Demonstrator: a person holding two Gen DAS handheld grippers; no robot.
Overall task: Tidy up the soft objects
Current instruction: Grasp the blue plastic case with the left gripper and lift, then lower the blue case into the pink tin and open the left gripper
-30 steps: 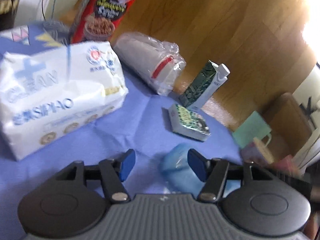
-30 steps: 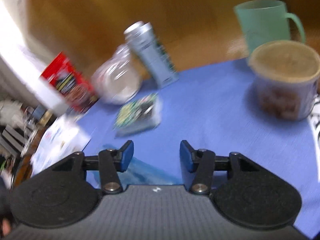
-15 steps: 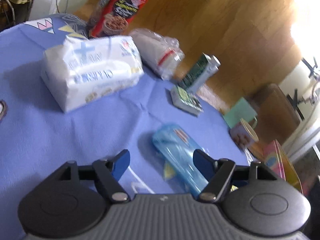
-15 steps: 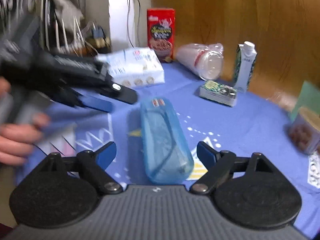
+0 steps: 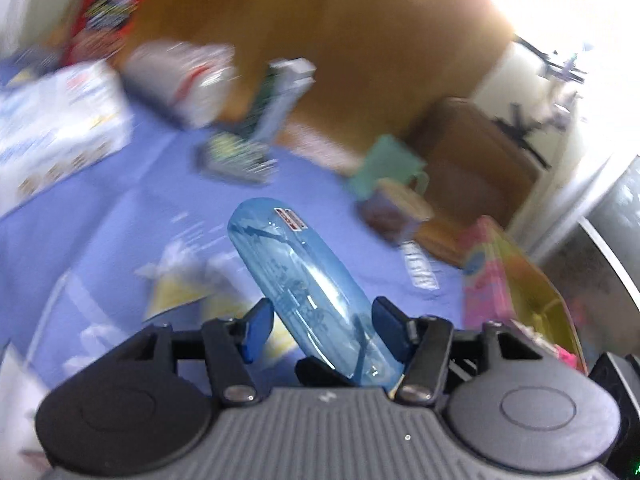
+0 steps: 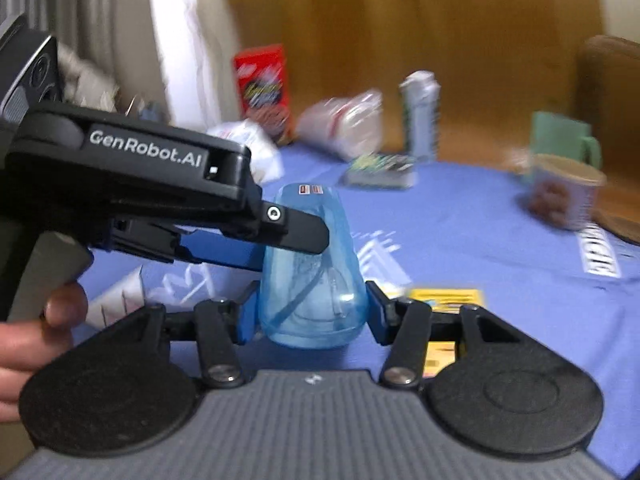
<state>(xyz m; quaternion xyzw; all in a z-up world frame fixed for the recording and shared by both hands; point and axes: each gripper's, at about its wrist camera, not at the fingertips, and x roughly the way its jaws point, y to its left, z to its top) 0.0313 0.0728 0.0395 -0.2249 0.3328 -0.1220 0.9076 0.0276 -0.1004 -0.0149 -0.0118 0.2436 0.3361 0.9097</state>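
A soft, clear blue pouch [image 5: 304, 276] lies lengthwise on the purple tablecloth [image 5: 100, 220]. My left gripper [image 5: 324, 328] straddles its near part; the right pad touches it and the left pad stands a little off. In the right wrist view my right gripper [image 6: 308, 312] is shut on the near end of the pouch [image 6: 312, 280], both pads pressed against it. The left gripper [image 6: 280, 232] reaches in from the left across the pouch's middle. A white tissue pack [image 5: 60, 128] lies at the far left.
At the back stand a red cereal box [image 6: 264, 88], a bagged stack of cups [image 6: 344, 124], a drink carton [image 6: 420, 116], a small green packet [image 6: 380, 168], a green mug [image 6: 564, 144] and a lidded tub [image 6: 568, 192]. A pink and yellow bag [image 5: 516, 280] sits at the right.
Both grippers have moved in onto the blue pouch. The right gripper has closed on its near end. The left one has narrowed around it from the side.
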